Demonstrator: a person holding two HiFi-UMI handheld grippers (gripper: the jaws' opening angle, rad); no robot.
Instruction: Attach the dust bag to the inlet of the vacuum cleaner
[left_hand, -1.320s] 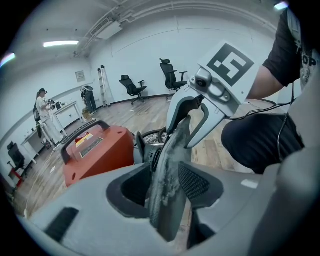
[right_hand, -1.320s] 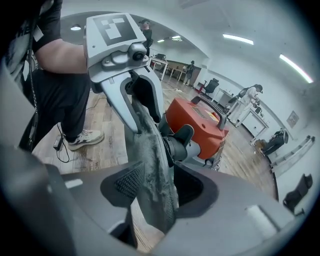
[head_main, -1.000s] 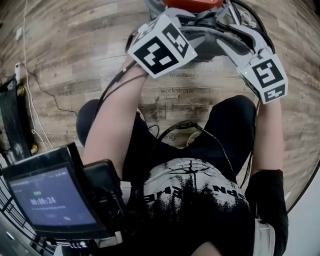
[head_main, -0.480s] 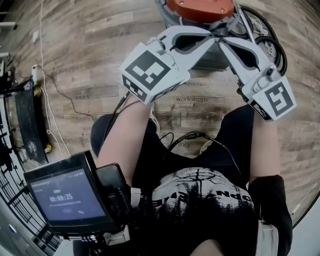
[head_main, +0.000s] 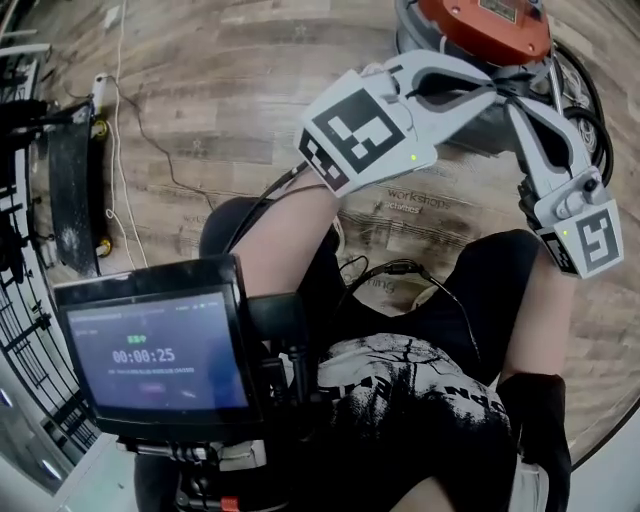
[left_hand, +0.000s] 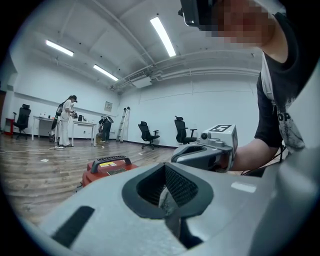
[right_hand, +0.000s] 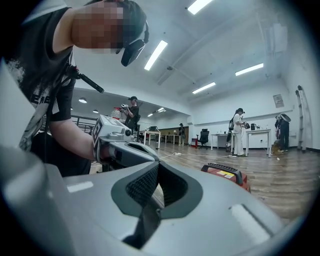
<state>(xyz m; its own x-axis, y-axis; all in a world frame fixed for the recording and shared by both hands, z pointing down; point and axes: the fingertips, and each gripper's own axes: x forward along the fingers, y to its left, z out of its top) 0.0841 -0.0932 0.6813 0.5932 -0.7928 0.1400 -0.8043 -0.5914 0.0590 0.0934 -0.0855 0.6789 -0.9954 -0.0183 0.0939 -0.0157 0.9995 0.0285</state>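
Note:
The vacuum cleaner (head_main: 485, 25), grey with a red top and a black handle, stands on the wood floor ahead of my knees. It also shows as a red vacuum (left_hand: 107, 167) in the left gripper view and as a red body (right_hand: 227, 175) in the right gripper view. A flat brown printed bag (head_main: 415, 205) lies on the floor between vacuum and knees. My left gripper (head_main: 497, 90) and right gripper (head_main: 512, 100) hang above the vacuum's near side, tips almost meeting. Both are shut with nothing between their pads, as the left gripper (left_hand: 167, 197) and right gripper (right_hand: 152, 192) show close up.
A black hose (head_main: 590, 110) coils at the vacuum's right. A black stand (head_main: 70, 170) with cables and a power strip (head_main: 100, 90) lies at the left. A screen with a timer (head_main: 160, 355) hangs near my chest. People, desks and chairs (left_hand: 147, 135) stand far off.
Both grippers have lifted off the vacuum's top and swung level, tips toward each other. Their jaws, spread a second ago, now stand shut. The head view has swung left.

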